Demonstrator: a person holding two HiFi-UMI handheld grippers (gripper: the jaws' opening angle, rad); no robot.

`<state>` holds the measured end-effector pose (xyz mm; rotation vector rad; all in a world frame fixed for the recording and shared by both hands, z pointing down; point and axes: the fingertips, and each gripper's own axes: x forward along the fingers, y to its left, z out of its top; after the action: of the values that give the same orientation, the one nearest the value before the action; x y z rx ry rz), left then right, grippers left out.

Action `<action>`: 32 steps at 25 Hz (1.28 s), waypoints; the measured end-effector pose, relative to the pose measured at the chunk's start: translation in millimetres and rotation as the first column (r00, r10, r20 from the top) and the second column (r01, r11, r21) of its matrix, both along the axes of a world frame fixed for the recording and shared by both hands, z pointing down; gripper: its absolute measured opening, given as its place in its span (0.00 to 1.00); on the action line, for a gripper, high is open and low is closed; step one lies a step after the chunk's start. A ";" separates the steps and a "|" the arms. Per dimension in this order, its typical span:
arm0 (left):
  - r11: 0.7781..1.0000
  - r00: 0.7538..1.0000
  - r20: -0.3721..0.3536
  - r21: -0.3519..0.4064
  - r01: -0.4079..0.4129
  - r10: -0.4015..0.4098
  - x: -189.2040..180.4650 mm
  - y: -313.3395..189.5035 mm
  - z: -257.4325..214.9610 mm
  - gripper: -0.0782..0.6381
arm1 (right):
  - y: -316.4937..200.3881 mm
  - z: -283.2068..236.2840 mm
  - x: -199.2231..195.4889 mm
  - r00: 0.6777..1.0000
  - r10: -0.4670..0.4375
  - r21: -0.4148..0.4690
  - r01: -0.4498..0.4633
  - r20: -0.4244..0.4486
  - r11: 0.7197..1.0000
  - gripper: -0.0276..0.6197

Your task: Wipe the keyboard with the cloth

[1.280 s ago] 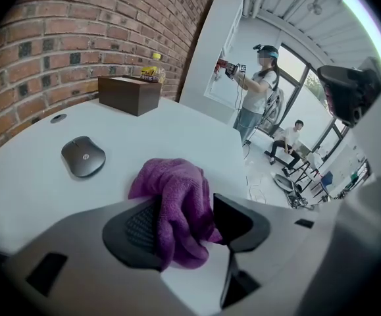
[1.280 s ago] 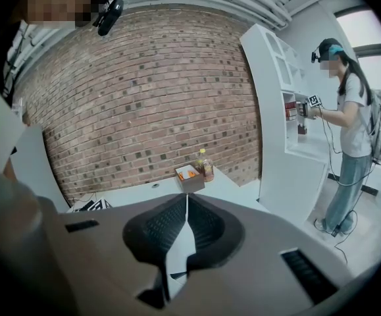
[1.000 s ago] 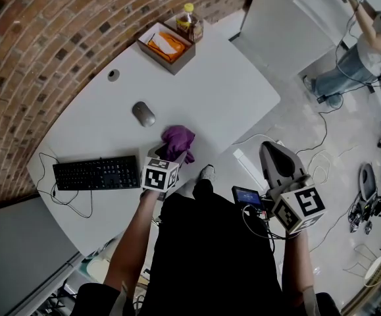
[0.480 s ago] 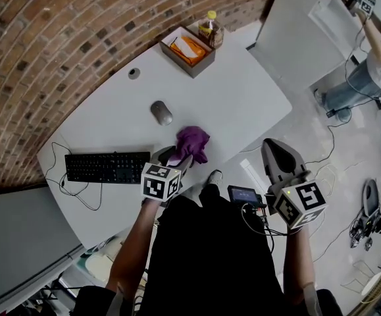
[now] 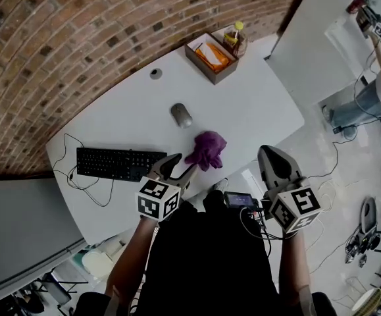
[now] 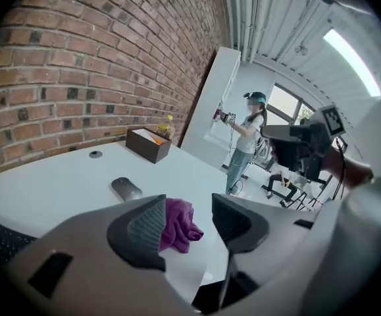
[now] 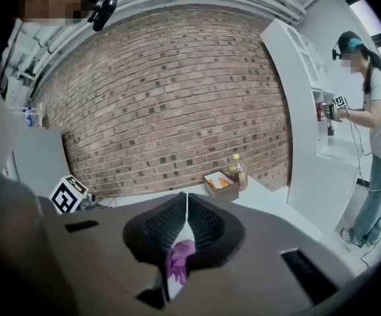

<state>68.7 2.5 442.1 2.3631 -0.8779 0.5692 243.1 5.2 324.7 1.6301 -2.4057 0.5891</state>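
Two grippers hovering empty by the purple cloth, which is lying on the table right of the keyboard.
I am carrying my left gripper with jaws apart, just narrowed on nothing, and my right gripper with jaws together. The cloth is either awaiting pickup or newly set down, so any grab is wanting its bunched middle.

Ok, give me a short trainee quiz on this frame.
1. True or false: the cloth rests on the keyboard.
2. What stands beside the box? A bottle, B mug, C lamp.
3. Fill in: the right gripper has its jaws ___.
Key: 1 false, the cloth lies apart from the keyboard; 2 A; 3 shut, with nothing held.
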 end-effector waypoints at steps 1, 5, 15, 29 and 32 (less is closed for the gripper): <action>1.000 1.000 -0.008 0.002 -0.001 0.001 -3.8 1.5 -4.6 0.42 | -0.4 -0.2 -7.6 1.000 -0.009 -0.001 0.009 0.007 1.000 0.07; 1.000 0.999 -0.034 0.020 0.004 -0.003 -18.0 3.2 -20.5 0.35 | -1.4 -1.0 -36.9 0.999 -0.048 -0.003 0.048 0.015 0.999 0.07; 0.997 0.993 -0.115 0.079 0.015 -0.006 -57.1 7.7 -57.6 0.23 | -0.7 -3.5 -88.9 0.995 -0.091 0.017 0.090 0.045 0.996 0.07; 0.994 0.984 -0.178 0.112 -0.002 0.022 -79.3 14.5 -77.3 0.13 | 9.8 -9.3 -127.7 0.984 -0.178 0.052 0.178 0.010 0.983 0.07; 0.994 0.983 -0.183 0.113 -0.012 0.032 -77.6 16.4 -79.4 0.13 | 14.4 -9.2 -133.7 0.978 -0.207 0.047 0.208 -0.017 0.977 0.07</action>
<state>-8.9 18.8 362.6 2.4816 -0.8194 0.3101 109.4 19.5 315.5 1.3701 -2.5569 0.4866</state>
